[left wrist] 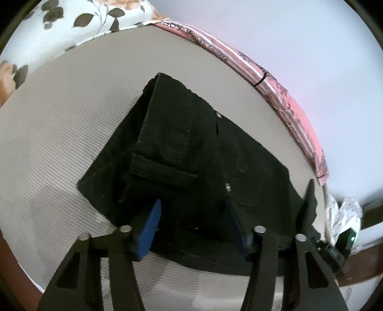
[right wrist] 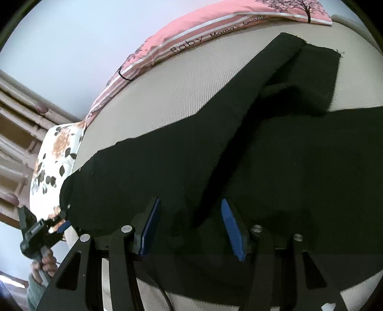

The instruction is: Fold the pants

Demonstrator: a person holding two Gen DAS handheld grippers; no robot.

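Observation:
Black pants [left wrist: 182,143] lie on a beige bed surface [left wrist: 59,143], waist end near me with a metal button [left wrist: 218,115] showing. My left gripper [left wrist: 195,224] straddles the waist edge. Dark cloth lies between its blue pads [left wrist: 150,227], whose faces stay bare, so it is open. In the right wrist view the pants [right wrist: 287,155] stretch away with one leg folded across the other. My right gripper [right wrist: 191,224] stands over a fold of cloth with both blue pads [right wrist: 231,229] uncovered, open. The left gripper [right wrist: 62,221] sits at the pants' left end.
A pink striped cushion [left wrist: 239,59] with lettering lines the bed's far edge, also the cushion [right wrist: 191,31] in the right wrist view. A floral pillow [left wrist: 71,19] lies at one end. A person's hand [right wrist: 46,260] grips the left tool's handle. Wooden slats [right wrist: 14,124] stand beyond the bed.

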